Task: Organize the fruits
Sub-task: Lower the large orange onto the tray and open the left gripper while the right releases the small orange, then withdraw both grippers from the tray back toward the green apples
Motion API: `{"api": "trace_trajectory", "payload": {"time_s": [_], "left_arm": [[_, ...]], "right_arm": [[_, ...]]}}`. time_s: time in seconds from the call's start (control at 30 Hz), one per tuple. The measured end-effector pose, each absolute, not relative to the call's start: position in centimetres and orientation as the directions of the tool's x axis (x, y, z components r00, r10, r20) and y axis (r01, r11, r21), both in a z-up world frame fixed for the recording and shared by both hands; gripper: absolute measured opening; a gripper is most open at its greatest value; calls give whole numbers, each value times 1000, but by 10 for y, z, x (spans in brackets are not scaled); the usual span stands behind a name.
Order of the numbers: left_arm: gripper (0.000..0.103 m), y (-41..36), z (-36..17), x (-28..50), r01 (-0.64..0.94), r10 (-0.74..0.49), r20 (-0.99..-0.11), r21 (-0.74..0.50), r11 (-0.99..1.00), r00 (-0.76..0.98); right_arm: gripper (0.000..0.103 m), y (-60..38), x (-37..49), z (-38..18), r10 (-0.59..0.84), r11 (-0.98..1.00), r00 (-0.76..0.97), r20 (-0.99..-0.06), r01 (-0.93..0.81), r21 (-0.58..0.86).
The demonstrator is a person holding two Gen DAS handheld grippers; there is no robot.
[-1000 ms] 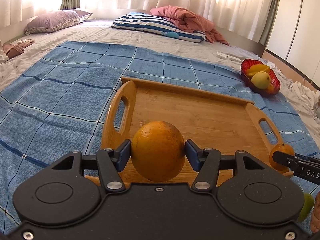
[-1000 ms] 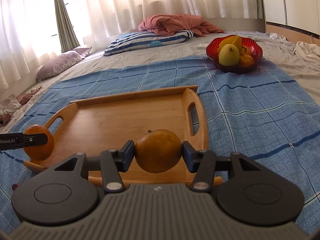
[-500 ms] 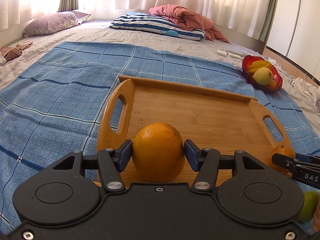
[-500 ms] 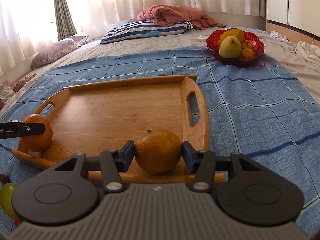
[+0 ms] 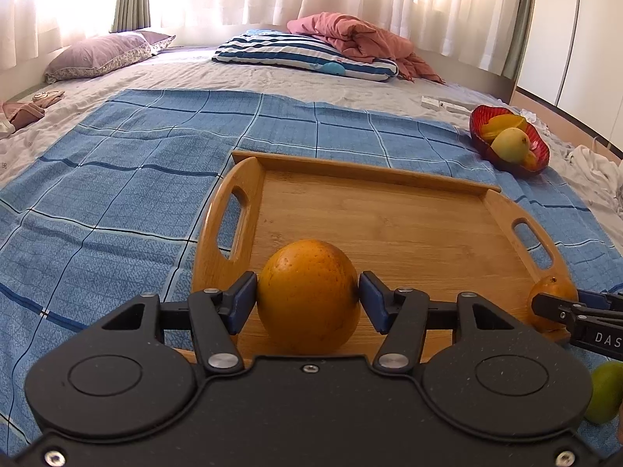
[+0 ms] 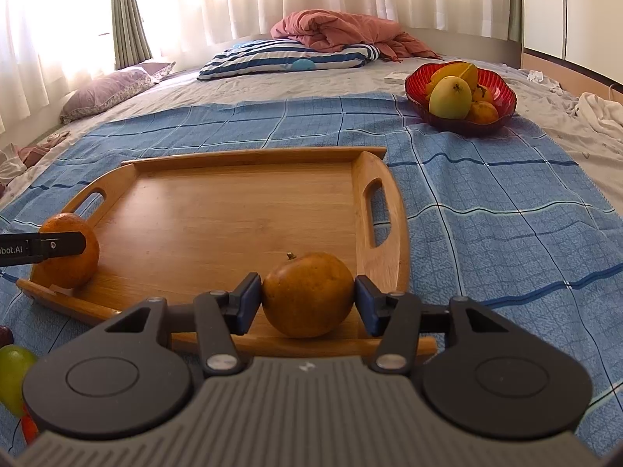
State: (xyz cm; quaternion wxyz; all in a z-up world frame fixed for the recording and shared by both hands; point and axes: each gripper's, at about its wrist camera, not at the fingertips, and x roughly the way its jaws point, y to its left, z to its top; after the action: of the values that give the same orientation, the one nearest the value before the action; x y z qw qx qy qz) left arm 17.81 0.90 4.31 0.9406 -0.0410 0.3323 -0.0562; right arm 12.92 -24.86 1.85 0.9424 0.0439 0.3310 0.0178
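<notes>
Wooden tray (image 6: 218, 210) holds both oranges; right gripper (image 6: 307, 299) jaws just easing off brownish orange (image 6: 307, 294), small gap; left gripper (image 5: 307, 299) clamps round orange (image 5: 307, 295).

- Strong daylight pours through the sheer curtains (image 5: 350, 0) at the far side of the room, and the panes behind them blow out to white.
- Below the curtains, the bed and the wooden tray (image 6: 233, 210) are evenly and softly lit, with only faint shadows under the fruit.
- Both views are sharp, without motion blur.
- Fisheye distortion bends the wall beside the curtains, and the corners darken.
</notes>
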Motion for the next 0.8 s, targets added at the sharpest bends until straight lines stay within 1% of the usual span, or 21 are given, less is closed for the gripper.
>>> {"api": "trace_trajectory", "payload": {"time_s": [0.07, 0.23, 0.3, 0.33, 0.4, 0.5, 0.6, 0.67, 0.8], "left_arm": [[57, 9, 43, 177, 83, -130, -622, -104, 991, 772], [67, 9, 41, 175, 84, -121, -634, -88, 993, 764], [73, 10, 41, 174, 84, -121, -632, -89, 993, 765], [74, 10, 41, 173, 85, -123, -631, -91, 992, 766], [80, 12, 42, 172, 89, -129, -627, -95, 992, 769], [86, 13, 45, 169, 95, -137, -618, -101, 990, 774], [93, 14, 47, 165, 106, -150, -608, -108, 989, 780], [94, 14, 49, 161, 116, -155, -601, -104, 988, 784], [96, 12, 52, 152, 127, -155, -589, -89, 988, 793]], "right_arm": [[60, -248, 129, 19, 60, 996, 781, -621, -6, 88], [60, -247, 126, 21, 52, 997, 785, -617, -8, 75], [61, -247, 125, 21, 51, 998, 787, -615, -10, 70], [61, -247, 124, 22, 50, 998, 789, -613, -11, 68], [68, -248, 122, 23, 48, 998, 791, -610, -8, 68], [70, -249, 119, 25, 43, 997, 796, -603, -1, 71], [74, -250, 116, 28, 44, 997, 802, -595, 0, 75], [77, -251, 113, 29, 44, 997, 806, -590, -2, 72], [80, -250, 108, 32, 41, 998, 814, -580, -7, 61]]}}
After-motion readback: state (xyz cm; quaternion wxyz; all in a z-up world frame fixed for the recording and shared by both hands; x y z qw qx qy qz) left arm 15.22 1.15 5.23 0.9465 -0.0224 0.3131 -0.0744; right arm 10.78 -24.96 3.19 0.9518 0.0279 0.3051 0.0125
